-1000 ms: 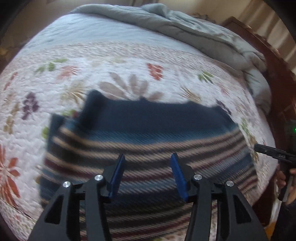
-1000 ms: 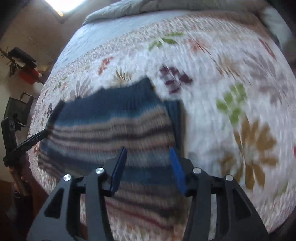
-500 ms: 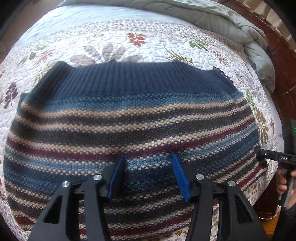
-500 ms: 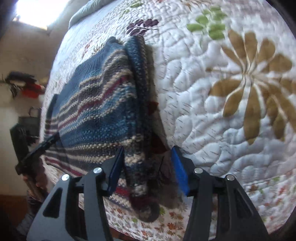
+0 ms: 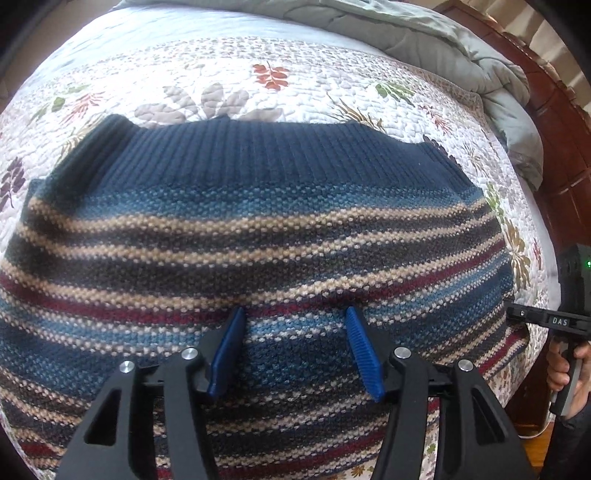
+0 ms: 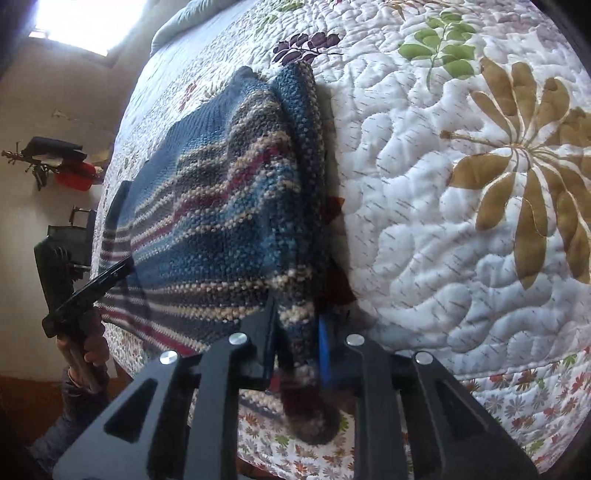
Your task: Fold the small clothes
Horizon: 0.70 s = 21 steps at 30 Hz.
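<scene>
Sweater: striped knit sweater lies spread flat on the floral quilt of a bed, navy ribbed band at the far edge, stripes of tan, maroon and blue running across; its near edge reaches the bed's near side.
Sweater, right edge: seen from the right wrist view, the sweater ends in a thick rolled or doubled fold along its right side, lying on the quilt.
Left gripper: left gripper points steeply down over the middle of the sweater's near half; its blue pads stand apart with knit visible between them. Whether the tips touch the fabric cannot be told. Jaws have just been opening a little.
Left hand: in the right wrist view the left gripper reaches over the sweater's near left part, with the hand wrapped around the handle below the bed's edge.
Right gripper: right gripper points steeply down at the sweater's near right corner; jaws have just been closing and now pinch the rolled edge between the pads.
Right hand: in the left wrist view the right gripper meets the sweater's right edge, with fingers curled on the handle beside the bed.
Surroundings: grey duvet bunched at the far end; dark wooden bed frame at the right.
</scene>
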Tool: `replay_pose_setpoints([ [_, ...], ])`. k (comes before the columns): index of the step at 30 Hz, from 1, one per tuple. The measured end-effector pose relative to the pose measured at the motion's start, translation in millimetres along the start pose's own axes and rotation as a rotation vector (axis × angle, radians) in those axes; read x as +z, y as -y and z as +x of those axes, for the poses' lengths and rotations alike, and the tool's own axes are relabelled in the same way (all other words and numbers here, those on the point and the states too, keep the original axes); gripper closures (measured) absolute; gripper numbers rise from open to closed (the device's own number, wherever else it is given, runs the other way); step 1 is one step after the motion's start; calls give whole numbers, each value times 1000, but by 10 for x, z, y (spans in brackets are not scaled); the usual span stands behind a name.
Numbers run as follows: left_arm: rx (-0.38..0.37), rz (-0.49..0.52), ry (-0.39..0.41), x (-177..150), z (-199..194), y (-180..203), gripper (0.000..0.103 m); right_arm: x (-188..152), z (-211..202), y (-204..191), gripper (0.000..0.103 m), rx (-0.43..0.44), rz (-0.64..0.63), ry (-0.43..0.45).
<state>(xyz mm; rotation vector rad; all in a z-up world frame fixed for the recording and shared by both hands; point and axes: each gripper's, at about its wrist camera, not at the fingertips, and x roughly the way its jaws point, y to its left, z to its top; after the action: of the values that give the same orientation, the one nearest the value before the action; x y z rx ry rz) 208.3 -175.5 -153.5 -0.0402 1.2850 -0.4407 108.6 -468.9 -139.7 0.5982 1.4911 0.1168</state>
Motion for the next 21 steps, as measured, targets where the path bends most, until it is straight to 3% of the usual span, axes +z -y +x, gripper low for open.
replay_pose_setpoints([
  [11, 19, 11, -6, 24, 81, 31, 41, 10, 104, -187, 87, -93, 66, 0],
  [17, -13, 21, -16, 42, 77, -2, 42, -29, -199, -375, 89, -36, 88, 83],
  [21, -18, 30, -14, 36, 68, -14, 42, -14, -520, -704, 89, 89, 77, 174],
])
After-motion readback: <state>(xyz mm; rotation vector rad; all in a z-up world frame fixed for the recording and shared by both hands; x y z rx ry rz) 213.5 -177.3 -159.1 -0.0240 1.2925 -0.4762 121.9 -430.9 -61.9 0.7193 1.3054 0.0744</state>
